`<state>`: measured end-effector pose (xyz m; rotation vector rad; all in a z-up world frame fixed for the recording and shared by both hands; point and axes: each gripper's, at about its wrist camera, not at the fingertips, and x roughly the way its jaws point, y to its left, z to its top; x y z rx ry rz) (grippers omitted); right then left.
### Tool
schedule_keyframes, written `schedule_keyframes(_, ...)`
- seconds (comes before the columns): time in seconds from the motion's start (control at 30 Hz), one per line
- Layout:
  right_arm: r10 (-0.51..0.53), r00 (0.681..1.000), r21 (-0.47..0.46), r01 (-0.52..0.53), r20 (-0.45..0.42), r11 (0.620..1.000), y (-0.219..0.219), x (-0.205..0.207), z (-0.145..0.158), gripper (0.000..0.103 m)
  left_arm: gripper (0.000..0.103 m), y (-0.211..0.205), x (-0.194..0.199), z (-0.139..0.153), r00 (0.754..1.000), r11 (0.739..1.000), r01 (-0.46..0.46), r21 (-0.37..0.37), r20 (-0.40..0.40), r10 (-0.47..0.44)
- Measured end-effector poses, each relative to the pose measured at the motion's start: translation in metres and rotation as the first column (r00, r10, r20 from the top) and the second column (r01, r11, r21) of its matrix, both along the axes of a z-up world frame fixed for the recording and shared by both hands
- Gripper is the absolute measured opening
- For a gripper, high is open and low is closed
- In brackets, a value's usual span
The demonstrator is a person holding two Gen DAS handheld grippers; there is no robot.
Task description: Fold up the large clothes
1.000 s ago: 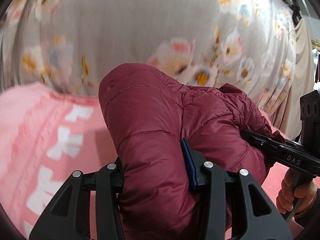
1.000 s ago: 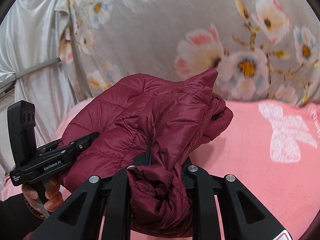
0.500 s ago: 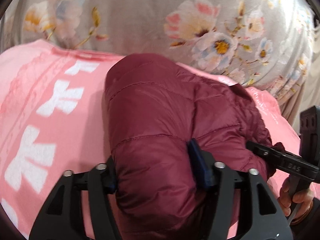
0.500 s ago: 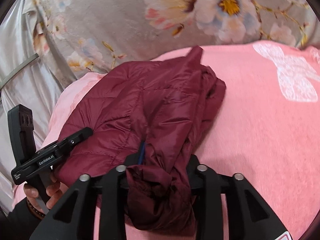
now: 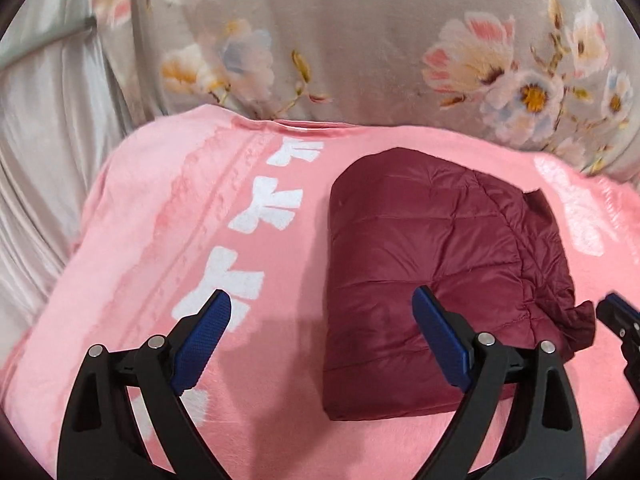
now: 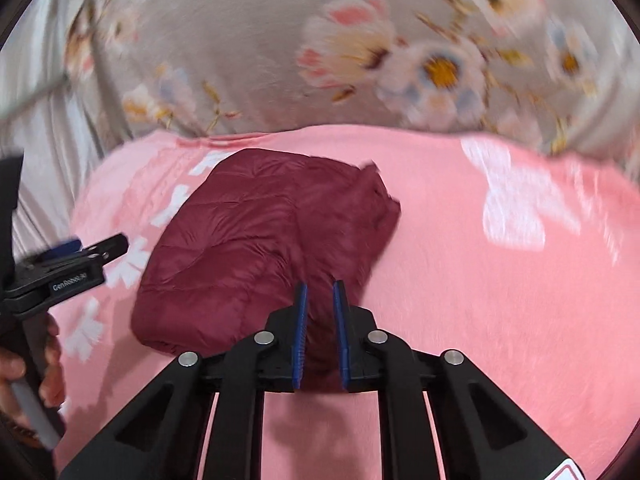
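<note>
A maroon quilted jacket (image 5: 420, 240) lies folded into a compact bundle on a pink blanket (image 5: 160, 220). My left gripper (image 5: 320, 294) hovers just above its near left edge, jaws spread wide and still opening, nothing between them; one blue pad (image 5: 440, 340) is over the jacket, the other over the blanket. In the right wrist view the jacket (image 6: 260, 240) lies ahead and left. My right gripper (image 6: 320, 285) hangs over its near right edge, its jaws closing to a narrow gap and pinching no cloth. The left gripper (image 6: 80, 256) shows at the left edge there.
The pink blanket (image 6: 460, 260) has white bow prints and covers the whole surface. Behind it hangs a grey floral cloth (image 5: 360, 40), with a pale satin curtain (image 5: 40, 120) at the left. A hand (image 6: 12, 364) holds the left gripper's handle.
Both grippers have let go of the jacket and pulled back and up. The jacket now lies flat on the blanket. The left jaws have spread wide and the right jaws have drawn nearly together.
</note>
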<state>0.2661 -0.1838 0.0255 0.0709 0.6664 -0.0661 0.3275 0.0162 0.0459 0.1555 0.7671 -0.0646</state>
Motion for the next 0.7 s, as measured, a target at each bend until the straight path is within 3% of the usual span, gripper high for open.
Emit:
schedule_keyframes(0.17,-0.074,0.993,-0.086,0.066,-0.089,0.994,0.002,0.025,-0.034,0.003,0.090,-0.015,0.004,-0.030,0.997,0.997,-0.057,0.061,-0.043,0.059)
schedule_keyframes(0.33,-0.076,0.987,-0.028,0.073,-0.141,0.997,-0.012,0.022,-0.067,0.000,0.091,-0.012,0.008,-0.063,0.993,0.997,-0.072,0.028,-0.091,0.075)
schedule_keyframes(0.7,-0.078,0.988,0.005,0.080,-0.130,0.997,-0.015,0.022,-0.084,0.000,0.092,-0.019,0.004,-0.078,0.995,0.996,-0.079,0.034,-0.059,0.081)
